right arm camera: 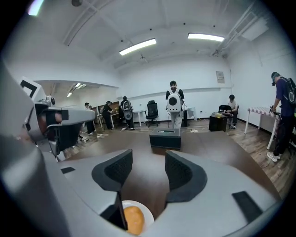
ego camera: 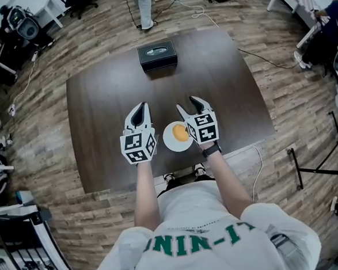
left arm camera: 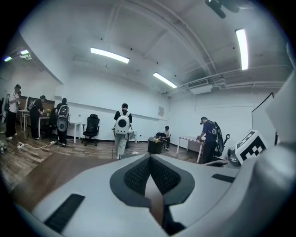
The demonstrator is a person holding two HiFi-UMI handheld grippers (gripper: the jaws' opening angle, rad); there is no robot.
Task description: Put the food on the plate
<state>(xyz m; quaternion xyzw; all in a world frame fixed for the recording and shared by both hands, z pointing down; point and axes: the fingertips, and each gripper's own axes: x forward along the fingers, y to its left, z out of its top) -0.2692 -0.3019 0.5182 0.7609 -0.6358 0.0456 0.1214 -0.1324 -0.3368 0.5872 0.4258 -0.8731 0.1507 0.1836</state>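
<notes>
1. Shirt (ego camera: 199, 233), white with green lettering, sat closest to the head camera, with both forearms reaching out over the table (ego camera: 108, 95).
2. Food (ego camera: 181, 133): one round orange piece, which lay on the small white plate (ego camera: 170, 140), roughly centred.
3. Plate stood on the dark brown table near its front edge. In the head view it was between the two tongs.
4. Right tongs (ego camera: 188, 105) hung over the plate's right side, and their marker cube hid that part of the rim. Jaws were released, with a clear gap between the pads and nothing in it.
5. Right gripper view showed the food (right arm camera: 133, 219) and plate (right arm camera: 147, 213) low in the frame, under the right tongs (right arm camera: 148, 171) and not touching the jaws.
6. Left tongs (ego camera: 141, 107) were just left of the plate and apart from it. Left gripper view showed the left tongs (left arm camera: 150, 159) clenched tip to tip, holding nothing.
7. Black box (ego camera: 157, 54) with an oval top opening stood at the table's far side, well apart from the plate. It was straight ahead in the right gripper view (right arm camera: 165, 138).
8. Wood-plank floor (ego camera: 281, 83) surrounded the table.
9. Person with a white backpack (right arm camera: 174, 109) stood beyond the table. Black office chair (left arm camera: 92, 129) stood by the far wall.
</notes>
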